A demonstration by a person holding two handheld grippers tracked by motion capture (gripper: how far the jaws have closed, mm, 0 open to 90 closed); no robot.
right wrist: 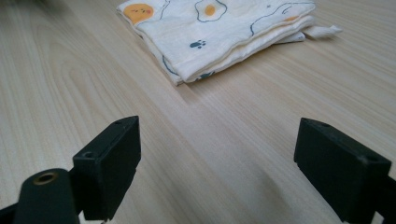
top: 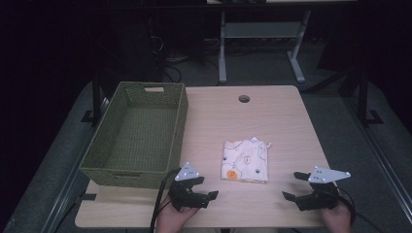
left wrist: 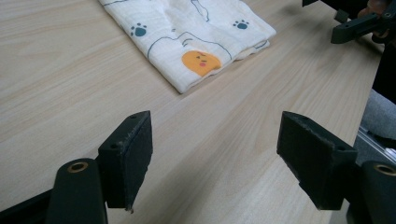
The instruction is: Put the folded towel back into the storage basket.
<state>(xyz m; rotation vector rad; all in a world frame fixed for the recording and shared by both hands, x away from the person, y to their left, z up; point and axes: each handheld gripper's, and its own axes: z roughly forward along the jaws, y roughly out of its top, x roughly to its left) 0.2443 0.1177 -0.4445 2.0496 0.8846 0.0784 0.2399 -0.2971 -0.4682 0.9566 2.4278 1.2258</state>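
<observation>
A folded cream cloth [top: 245, 160] printed with paw marks and an orange face lies flat near the middle of the wooden table [top: 272, 116]. My left gripper [top: 206, 188] rests low at the front edge, left of the cloth, its jaws open and empty. In the left gripper view the cloth [left wrist: 196, 37] lies just beyond the open jaws [left wrist: 215, 158]. My right gripper [top: 295, 187] sits at the front right, open and empty, pointing toward the cloth [right wrist: 219, 32], which shows ahead of its jaws [right wrist: 233, 172].
A green woven basket [top: 180, 116] stands on the table's left side. A round cable hole [top: 244, 99] sits near the far edge. Beyond the table stands a desk frame [top: 262, 43] on dark floor. In the left gripper view, the other gripper [left wrist: 359, 23] shows at top right.
</observation>
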